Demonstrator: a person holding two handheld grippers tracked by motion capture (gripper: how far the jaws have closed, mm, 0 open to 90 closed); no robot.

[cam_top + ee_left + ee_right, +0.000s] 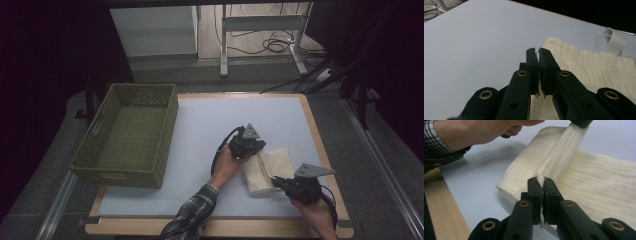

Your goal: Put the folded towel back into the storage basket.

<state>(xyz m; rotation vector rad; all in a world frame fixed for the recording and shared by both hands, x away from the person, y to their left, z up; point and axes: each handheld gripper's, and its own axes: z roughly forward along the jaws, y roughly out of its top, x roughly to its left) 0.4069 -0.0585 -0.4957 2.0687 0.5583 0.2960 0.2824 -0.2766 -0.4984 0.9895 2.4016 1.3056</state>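
A cream folded towel (280, 161) lies on the right of the white tabletop (210, 120). My left gripper (259, 150) is at the towel's far left corner, jaws shut on its top layer. My right gripper (275, 181) is at the near edge, shut on the same layer. In the right gripper view a raised ridge of towel (559, 157) runs from my right gripper (540, 180) up to the left gripper (579, 122). In the left gripper view my left gripper (538, 51) is pressed shut, and the towel (586, 65) spreads to its right.
An empty green woven basket (125, 175) stands on the table's left side. The table's wooden edge (320, 145) runs close to the towel on the right. A strip of white tape (611, 40) sits by the far edge. A person's hand (474, 132) holds the left gripper.
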